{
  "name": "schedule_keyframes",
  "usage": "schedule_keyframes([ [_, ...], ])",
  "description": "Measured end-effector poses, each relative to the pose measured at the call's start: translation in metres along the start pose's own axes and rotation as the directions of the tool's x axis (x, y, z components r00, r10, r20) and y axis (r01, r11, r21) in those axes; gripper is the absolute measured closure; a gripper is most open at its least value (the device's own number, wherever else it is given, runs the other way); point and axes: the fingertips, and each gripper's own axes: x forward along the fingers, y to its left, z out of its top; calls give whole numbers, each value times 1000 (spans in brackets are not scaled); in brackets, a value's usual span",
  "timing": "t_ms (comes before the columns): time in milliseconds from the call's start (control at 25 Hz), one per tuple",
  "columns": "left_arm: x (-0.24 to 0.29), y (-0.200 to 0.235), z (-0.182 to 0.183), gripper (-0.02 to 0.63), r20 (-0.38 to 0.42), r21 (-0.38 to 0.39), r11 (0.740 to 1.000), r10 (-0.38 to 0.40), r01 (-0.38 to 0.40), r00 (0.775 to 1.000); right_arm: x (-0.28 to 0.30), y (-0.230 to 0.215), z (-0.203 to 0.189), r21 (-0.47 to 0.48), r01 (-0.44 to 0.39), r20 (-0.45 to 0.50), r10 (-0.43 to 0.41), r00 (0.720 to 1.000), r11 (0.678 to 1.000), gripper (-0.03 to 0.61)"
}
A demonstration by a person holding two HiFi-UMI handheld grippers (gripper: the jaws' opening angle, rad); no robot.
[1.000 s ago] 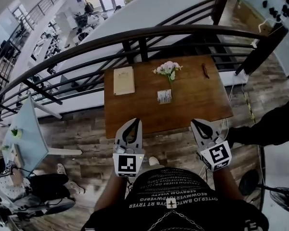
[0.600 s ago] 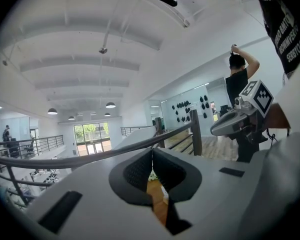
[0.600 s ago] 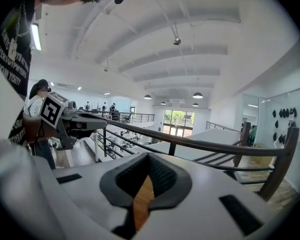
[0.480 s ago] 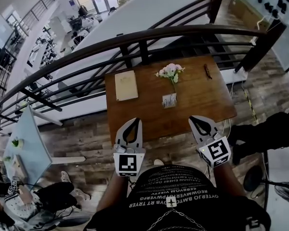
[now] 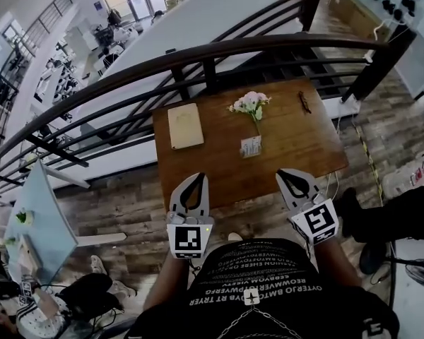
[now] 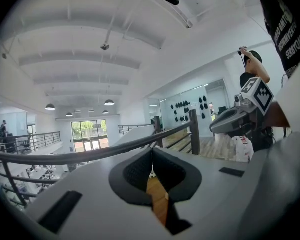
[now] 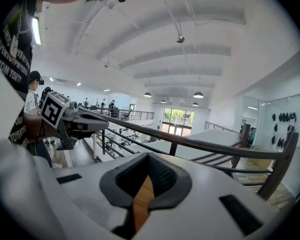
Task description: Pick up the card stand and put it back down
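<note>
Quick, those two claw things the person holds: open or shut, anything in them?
Left gripper: closed, holding nothing.
Right gripper: closed, holding nothing.

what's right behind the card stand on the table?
A pink flower bunch stands just behind the card stand, with the railing beyond. The bunch's lower end is covered by the stand.

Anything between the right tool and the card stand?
No. In the head view, only bare table separates the right tool from the card stand.
</note>
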Motion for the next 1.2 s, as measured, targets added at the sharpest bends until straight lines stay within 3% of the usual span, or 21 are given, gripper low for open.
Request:
schedule_keyframes([
  [240,-1,-22,-5,586,-14,5,999,-49,49,999,-5,0,-11,7,2,-35,-2,999,1000,563],
  [560,-1,-36,-22,586,-48,-12,999,-38,38,998,-3,7,-47,17,-45,-105,46,993,999,563],
  [1200,50,-31,-8,586,-70,1,999,36,-36,997,56,-59,-109,67,-110,-191,121,974,992,563],
])
